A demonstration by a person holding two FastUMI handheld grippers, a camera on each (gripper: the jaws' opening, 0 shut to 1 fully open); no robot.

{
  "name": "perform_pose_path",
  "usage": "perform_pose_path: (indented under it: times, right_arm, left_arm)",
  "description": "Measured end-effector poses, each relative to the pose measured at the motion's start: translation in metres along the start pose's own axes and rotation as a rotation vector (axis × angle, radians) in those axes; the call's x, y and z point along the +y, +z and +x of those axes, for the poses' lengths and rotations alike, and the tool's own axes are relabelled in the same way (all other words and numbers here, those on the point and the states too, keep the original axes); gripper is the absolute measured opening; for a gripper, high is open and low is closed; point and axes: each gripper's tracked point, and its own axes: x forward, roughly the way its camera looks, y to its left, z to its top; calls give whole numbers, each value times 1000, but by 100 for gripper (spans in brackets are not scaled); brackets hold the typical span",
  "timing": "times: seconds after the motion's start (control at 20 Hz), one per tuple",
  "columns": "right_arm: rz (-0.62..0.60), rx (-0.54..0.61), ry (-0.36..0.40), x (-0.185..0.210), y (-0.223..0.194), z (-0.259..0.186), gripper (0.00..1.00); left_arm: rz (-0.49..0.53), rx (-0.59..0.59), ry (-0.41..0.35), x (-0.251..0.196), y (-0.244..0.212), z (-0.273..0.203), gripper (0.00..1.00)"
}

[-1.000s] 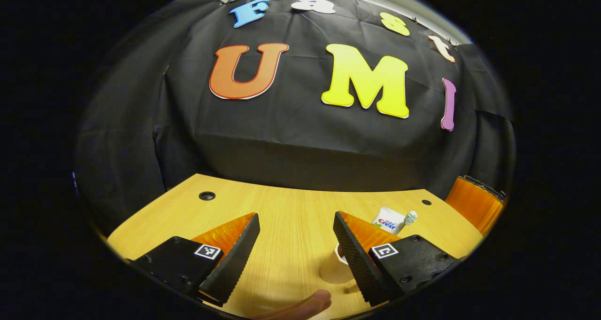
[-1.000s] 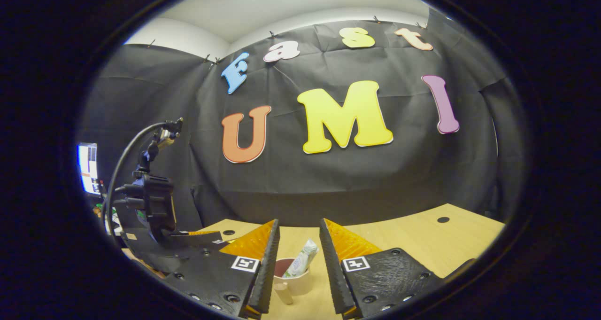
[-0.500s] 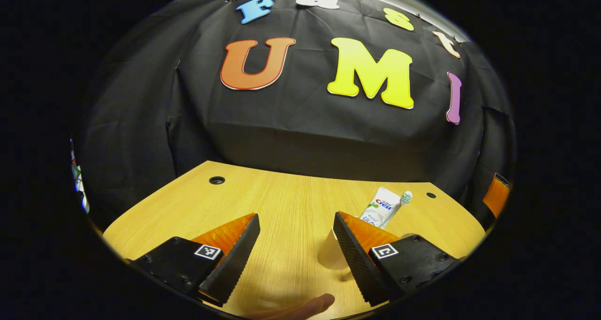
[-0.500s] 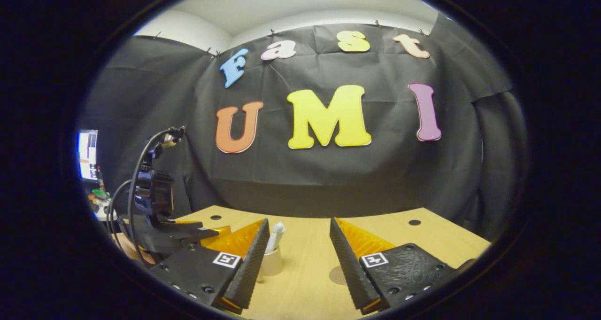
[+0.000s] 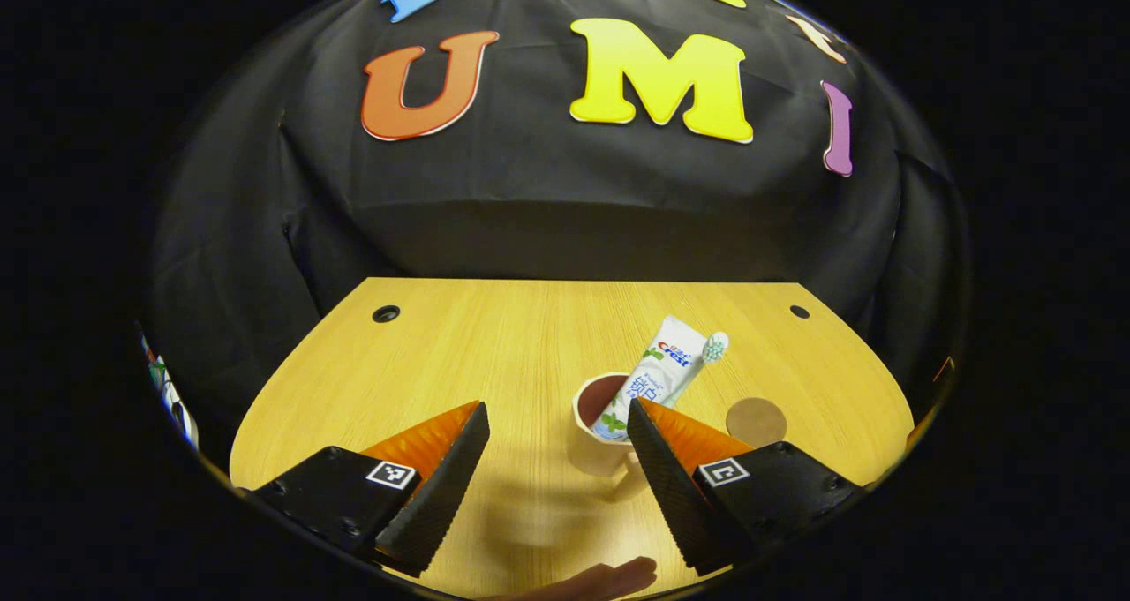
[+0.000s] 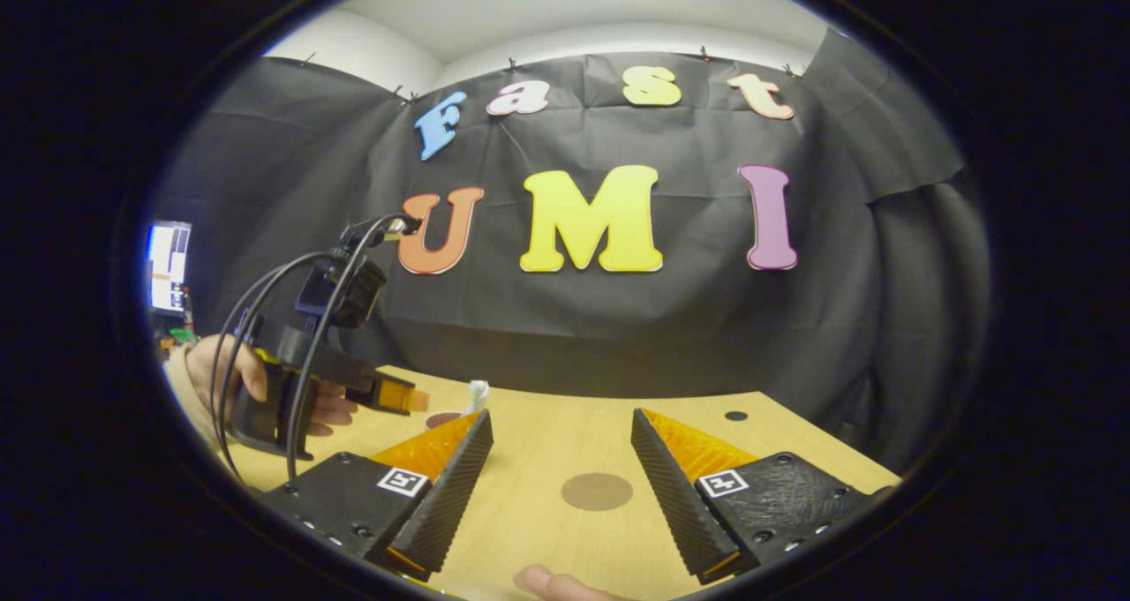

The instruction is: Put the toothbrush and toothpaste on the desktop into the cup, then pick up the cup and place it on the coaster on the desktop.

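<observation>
A pale cup (image 5: 597,446) with a dark inside stands on the wooden desk (image 5: 494,354). A white toothpaste tube (image 5: 658,373) and a toothbrush (image 5: 714,347) lean out of it to the right. My left gripper (image 5: 556,405) is open just short of the cup, whose right side sits by the right finger. A round brown coaster (image 5: 757,421) lies flat to the cup's right. In the right gripper view the coaster (image 6: 597,492) lies between the fingers of my open right gripper (image 6: 561,413), which holds nothing. The cup's rim (image 6: 440,419) peeks out behind its left finger.
A hand (image 6: 221,370) holds the left gripper (image 6: 388,395) with its cables at the left of the right gripper view. Cable holes (image 5: 386,313) (image 5: 799,311) mark the desk's far corners. A lit monitor (image 6: 168,266) stands beyond the desk's left edge.
My right gripper opened wider and swung right, off the cup and over to the coaster. My left gripper tipped downward, bringing the whole cup and the coaster into its view.
</observation>
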Motion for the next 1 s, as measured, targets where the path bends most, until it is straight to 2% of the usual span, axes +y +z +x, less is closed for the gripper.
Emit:
perform_pose_path:
  times: [0.2, 0.4, 0.55, 0.7, 0.85, 0.9, 1.0]
  right_arm:
    - [30, 30, -24, -33, -18, -3, 97]
    - [62, 11, -60, -64, -23, 1, 95]
    - [137, 24, -46, -73, -38, 0, 96]
    - [180, 35, -46, -81, -50, 2, 95]
    - [161, 31, -35, -81, -48, 0, 96]
    - [153, 16, -36, -81, -46, -1, 93]
    - [147, 8, -21, -77, -47, -1, 96]
  left_arm:
    - [32, 189, -47, -30, -21, 9, 100]
    - [-30, 384, -77, -52, -48, 8, 100]
    - [-3, 451, -38, -53, -53, 14, 100]
    - [-31, 555, -13, -52, -64, 26, 97]
    - [-22, 601, 23, -48, -66, 35, 92]
    - [-16, 610, 32, -48, -65, 37, 92]
    - [-6, 625, 38, -51, -61, 41, 88]
